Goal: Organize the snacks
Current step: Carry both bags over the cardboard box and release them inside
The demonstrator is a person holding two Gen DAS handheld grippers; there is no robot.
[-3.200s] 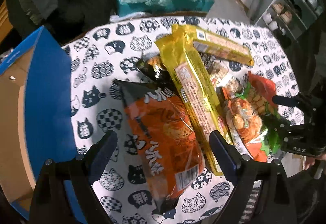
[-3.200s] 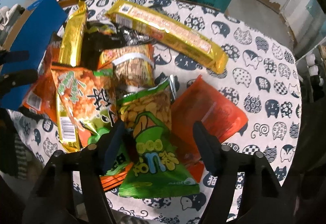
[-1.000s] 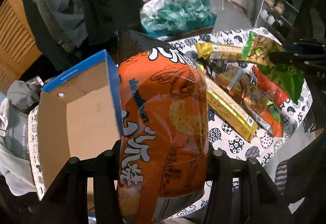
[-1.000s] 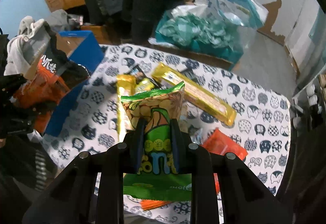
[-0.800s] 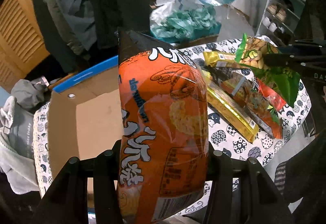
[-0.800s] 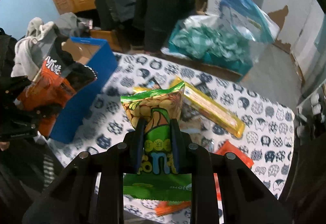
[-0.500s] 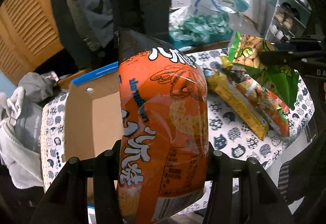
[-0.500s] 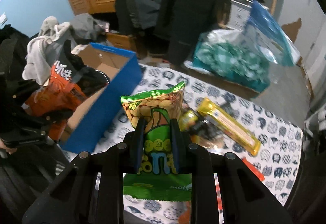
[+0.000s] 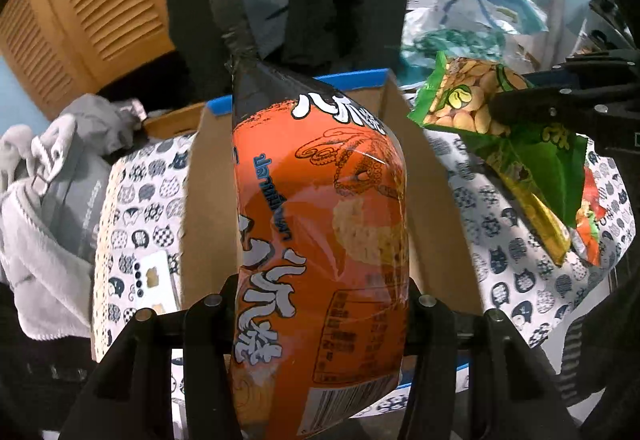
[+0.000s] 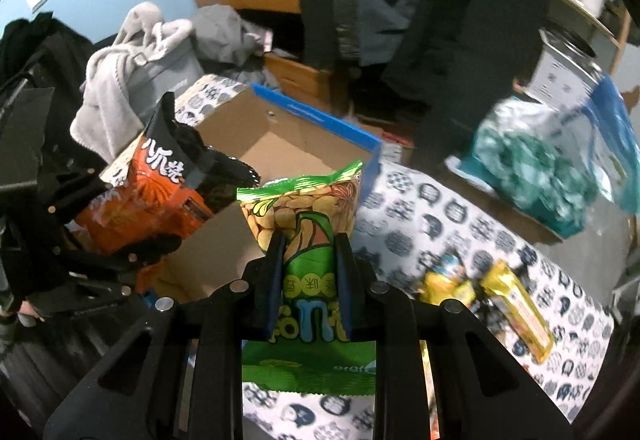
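My left gripper [image 9: 320, 300] is shut on a big orange snack bag [image 9: 320, 224] and holds it above an open cardboard box with a blue outside [image 9: 208, 184]. The same orange bag [image 10: 148, 196] shows at the left of the right wrist view, over the box [image 10: 280, 136]. My right gripper [image 10: 310, 260] is shut on a green peanut bag [image 10: 308, 208], held just beside the box's near corner. In the left wrist view the green bag [image 9: 500, 120] hangs at the right, above the table.
The table wears a cat-print cloth [image 10: 420, 220]. Yellow snack packs [image 10: 516, 304] and other bags [image 9: 588, 224] lie on it to the right. Grey clothes [image 9: 52, 180] pile up left of the box. A teal bundle in clear plastic [image 10: 532, 164] sits behind the table.
Both grippers have carried their bags leftward from the snack pile to the box. The box now lies straight behind the orange bag, and the green bag has come close to the box.
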